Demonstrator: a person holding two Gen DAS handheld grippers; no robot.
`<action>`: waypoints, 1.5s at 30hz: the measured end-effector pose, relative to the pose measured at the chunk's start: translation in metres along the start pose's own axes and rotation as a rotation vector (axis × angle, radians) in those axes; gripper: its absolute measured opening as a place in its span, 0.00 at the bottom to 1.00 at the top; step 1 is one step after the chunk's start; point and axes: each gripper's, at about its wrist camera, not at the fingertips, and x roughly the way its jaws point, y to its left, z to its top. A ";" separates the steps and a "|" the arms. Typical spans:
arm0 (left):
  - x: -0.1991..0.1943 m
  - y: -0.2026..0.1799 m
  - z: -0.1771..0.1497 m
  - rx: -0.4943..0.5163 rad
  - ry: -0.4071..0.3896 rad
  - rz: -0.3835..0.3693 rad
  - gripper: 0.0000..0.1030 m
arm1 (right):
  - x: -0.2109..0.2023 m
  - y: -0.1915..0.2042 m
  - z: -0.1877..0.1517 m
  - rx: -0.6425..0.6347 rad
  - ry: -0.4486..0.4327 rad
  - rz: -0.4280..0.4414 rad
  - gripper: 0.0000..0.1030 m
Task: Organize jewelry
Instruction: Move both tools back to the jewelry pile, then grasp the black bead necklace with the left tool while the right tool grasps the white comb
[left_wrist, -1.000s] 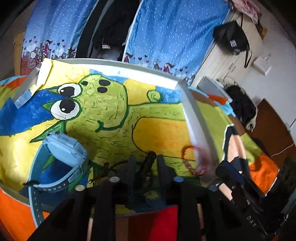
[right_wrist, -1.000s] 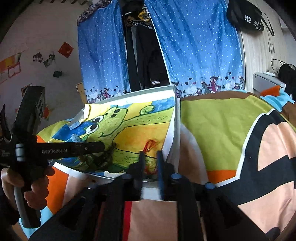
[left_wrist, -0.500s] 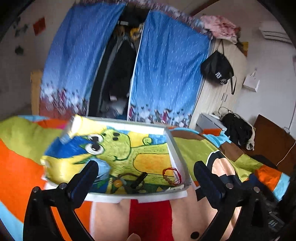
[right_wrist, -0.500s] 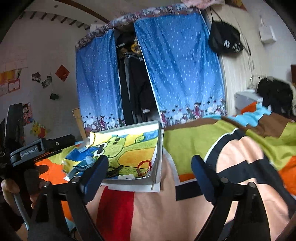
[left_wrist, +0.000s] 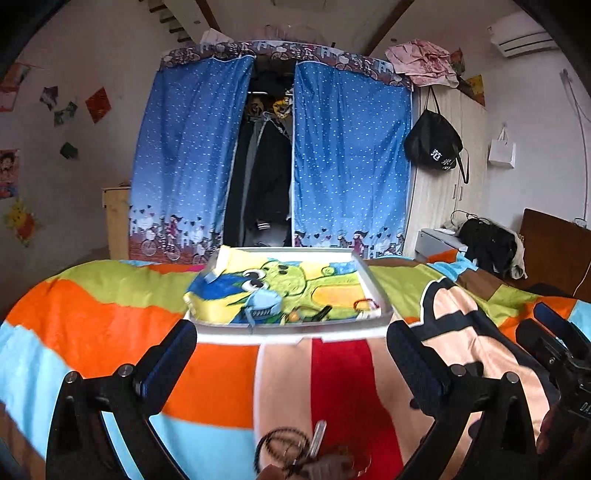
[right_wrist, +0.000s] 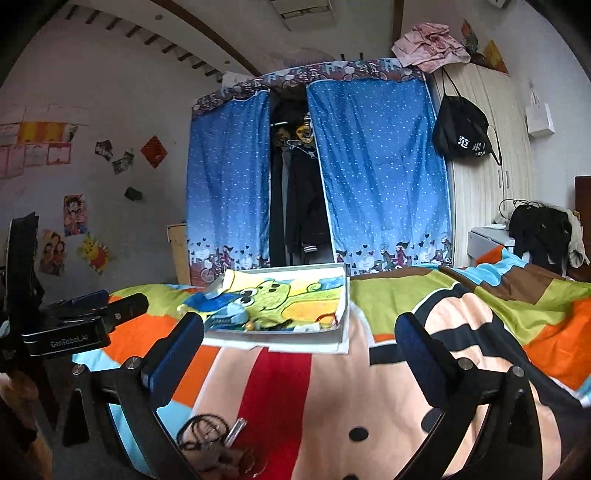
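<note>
The left tool (left_wrist: 291, 354) stands spread wide with nothing between its dark blue padded fingers (left_wrist: 173, 350), over the bed's patchwork blanket of orange, red, peach and light blue fleece (left_wrist: 221, 384). The right tool (right_wrist: 303, 350) is still widening its jaws, and they too are empty above the same blanket.

Beyond both tools, a shallow white rectangular tray lined with a yellow and green cartoon drawing (left_wrist: 295, 328) rests on the blanket. Inside it lie a pale blue plastic wristwatch (left_wrist: 263, 302), a thin red cord bracelet (left_wrist: 364, 304) at the tray's right side, and between them a small dark item and an orange bead, too small to tell apart clearly.

Near the lower edge, close to the cameras and apart from the tray, a dark beaded string with a silvery metal clip (right_wrist: 207, 435) lies on the blanket's red stripe.

Behind the bed hang blue dotted curtains (left_wrist: 351, 155).
</note>
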 end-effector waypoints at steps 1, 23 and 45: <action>-0.005 0.001 -0.003 0.001 0.004 0.004 1.00 | -0.008 0.002 -0.005 -0.005 0.002 0.002 0.99; -0.013 0.039 -0.128 0.113 0.387 0.027 1.00 | -0.026 0.007 -0.102 -0.081 0.277 0.106 0.99; 0.085 0.061 -0.181 0.062 0.572 -0.230 0.67 | 0.077 0.008 -0.158 -0.280 0.518 0.415 0.79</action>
